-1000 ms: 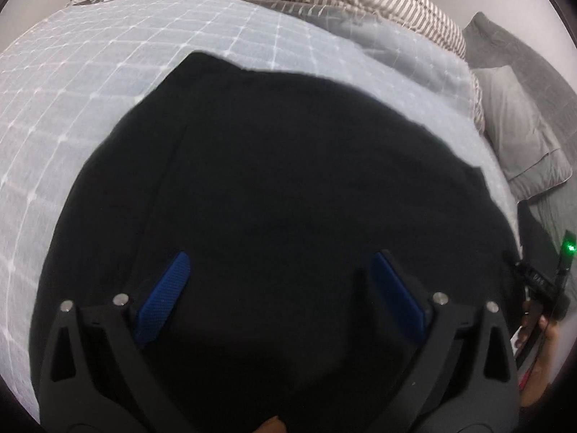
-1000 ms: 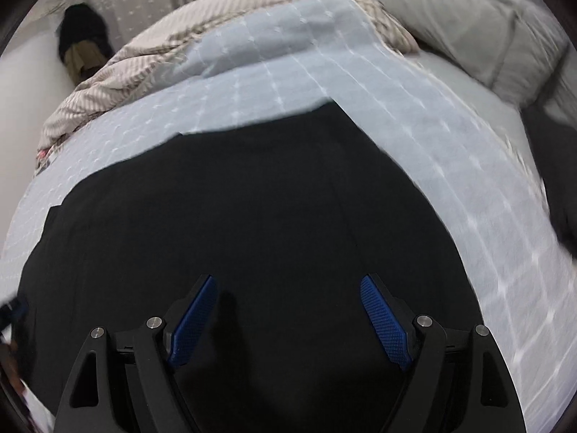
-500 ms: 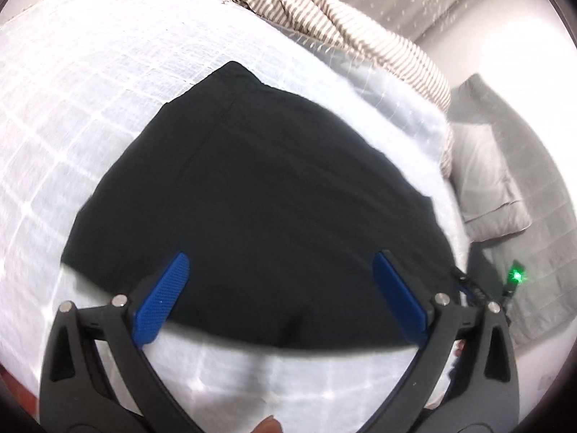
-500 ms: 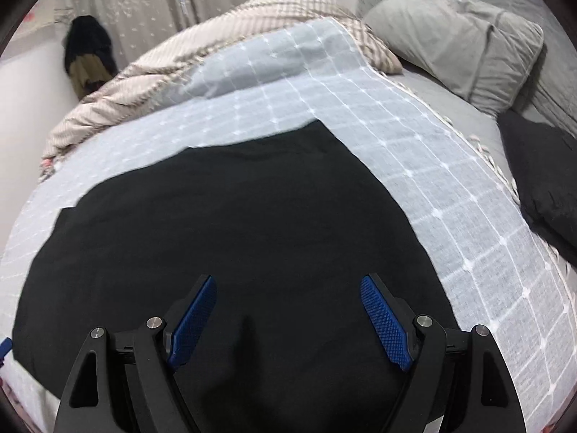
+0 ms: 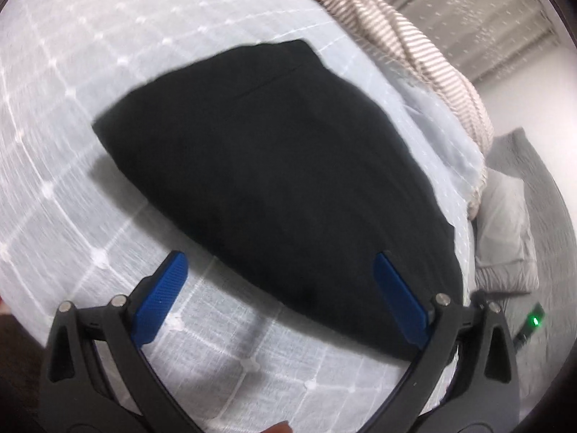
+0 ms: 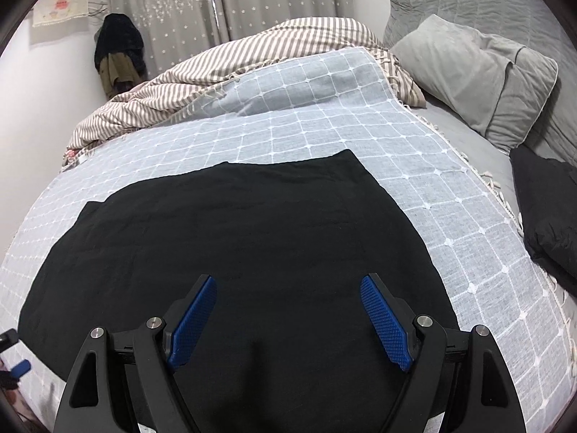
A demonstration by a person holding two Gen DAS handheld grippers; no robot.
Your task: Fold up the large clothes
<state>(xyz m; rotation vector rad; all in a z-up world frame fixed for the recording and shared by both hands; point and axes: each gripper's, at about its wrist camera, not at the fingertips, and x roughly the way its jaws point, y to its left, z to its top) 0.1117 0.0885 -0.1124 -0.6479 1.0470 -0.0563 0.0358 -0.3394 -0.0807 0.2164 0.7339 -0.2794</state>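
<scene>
A black garment (image 6: 252,245) lies spread flat on the checked cover (image 6: 324,137) of a bed, its edges lying on the cover all round. The right claw (image 6: 288,317) hangs above the garment's near part, pointing down at it, with its blue pads (image 6: 386,328) spread wide and nothing between them; it is released. The left claw (image 5: 277,292) hangs over the garment's near edge: its left pad (image 5: 162,296) shows against bare cover, its right pad (image 5: 400,299) against black cloth, and the edge runs slantwise between them. It too is released and grasps nothing. In the left view the garment (image 5: 274,166) is blurred. A striped blanket (image 6: 230,72) is bunched at the far side of the bed, a grey pillow (image 6: 468,72) lies to the right, and another dark cloth (image 6: 544,213) lies beside the cover's fringe.
</scene>
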